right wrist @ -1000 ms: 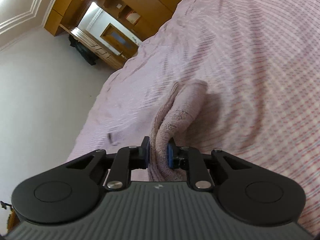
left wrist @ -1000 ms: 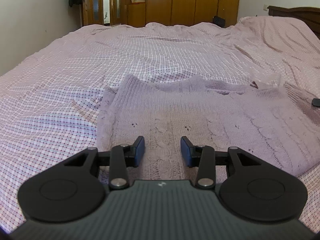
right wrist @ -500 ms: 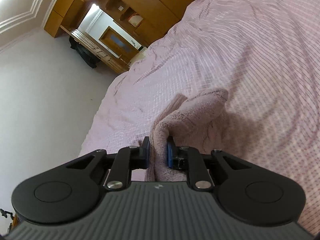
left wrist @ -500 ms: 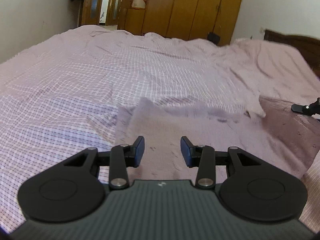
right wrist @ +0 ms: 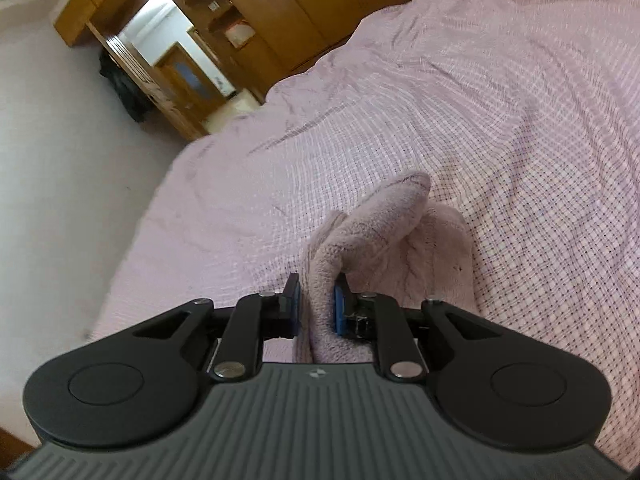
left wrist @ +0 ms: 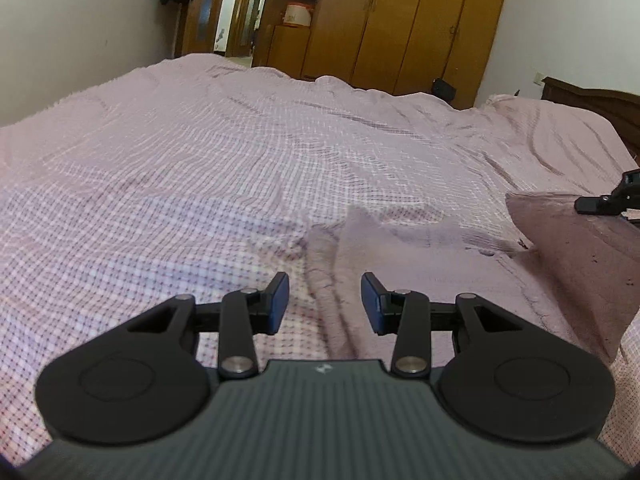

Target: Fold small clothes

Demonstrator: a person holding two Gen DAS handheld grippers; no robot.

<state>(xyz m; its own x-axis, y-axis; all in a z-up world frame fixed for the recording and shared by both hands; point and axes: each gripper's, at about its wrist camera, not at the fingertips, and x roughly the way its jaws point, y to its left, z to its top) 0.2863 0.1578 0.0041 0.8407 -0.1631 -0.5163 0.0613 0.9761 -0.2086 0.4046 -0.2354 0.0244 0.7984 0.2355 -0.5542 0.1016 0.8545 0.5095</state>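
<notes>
A small mauve knitted sweater (left wrist: 420, 264) lies on the checked pink bedspread (left wrist: 200, 184). In the left wrist view my left gripper (left wrist: 324, 300) hovers open over the sweater's left edge, with nothing pinched between its pads. At the right edge of that view the sweater's far side (left wrist: 572, 256) is lifted up, with the tip of my right gripper (left wrist: 600, 204) on it. In the right wrist view my right gripper (right wrist: 317, 307) is shut on a thick fold of the sweater (right wrist: 376, 240), which rises off the bed and drapes away from the pads.
The bed fills both views. Wooden wardrobes (left wrist: 400, 20) and an open doorway (left wrist: 224, 12) stand beyond its far end. A dark headboard (left wrist: 592, 100) is at the right. A pale wall (right wrist: 60, 160) runs along the bed's left side.
My right gripper has lifted the sweater's edge higher and carried it across, so the fold stands up. My left gripper has drifted left, from over the sweater's middle to its left edge.
</notes>
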